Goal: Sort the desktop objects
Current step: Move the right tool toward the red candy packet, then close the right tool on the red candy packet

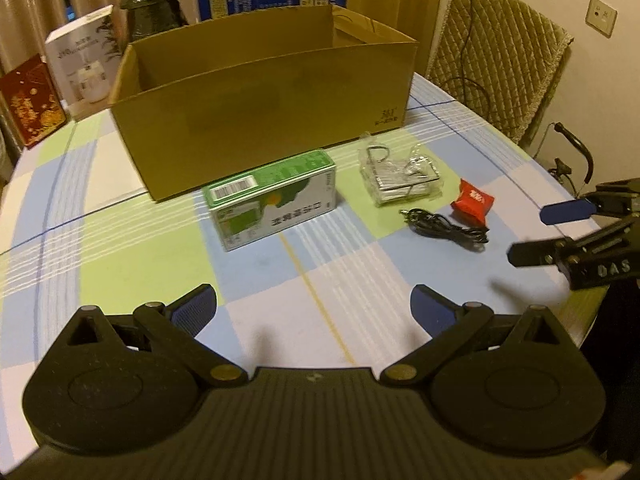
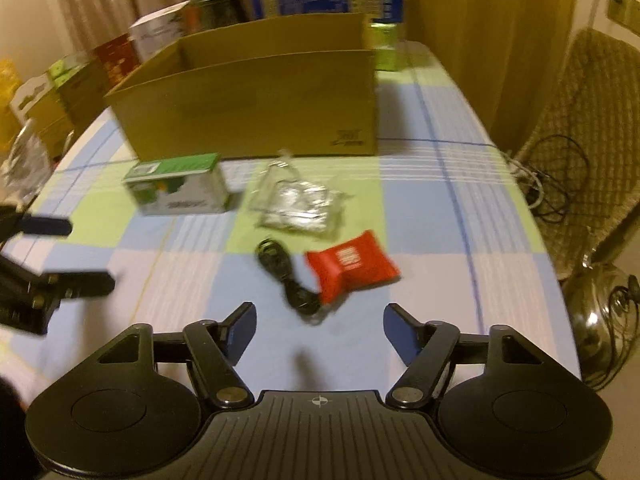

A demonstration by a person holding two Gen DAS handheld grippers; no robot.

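A round tabletop (image 1: 120, 264) under a checked cloth of pale blue, green and white fills both views, with curtains behind it, a quilted chair (image 1: 496, 60) at 2 o'clock in the left wrist view and wall sockets above that. An open cardboard box (image 1: 264, 112) stands at 12 o'clock, its long side facing the cameras, and a row of printed cartons lines the tabletop's far edge behind it. In front of the box lies a green and white carton (image 1: 276, 196) on its side, its long axis running from 8 o'clock up to 2 o'clock in the left wrist view. To its right sits a clear plastic packet (image 1: 400, 176) holding metal wire parts, then a coiled black cable (image 1: 448, 228) stretched roughly left to right, and a small red pouch (image 1: 472, 202) just beside the cable's far end. In the right wrist view the red pouch (image 2: 352, 266) touches the cable (image 2: 288, 276) at 12 o'clock, just ahead of the fingers. The left gripper (image 1: 314, 308) has its fingers spread wide over bare cloth, holding nothing. The right gripper (image 2: 319, 332) has its fingers apart too, though less widely, with nothing between them; it is blurred in both views.
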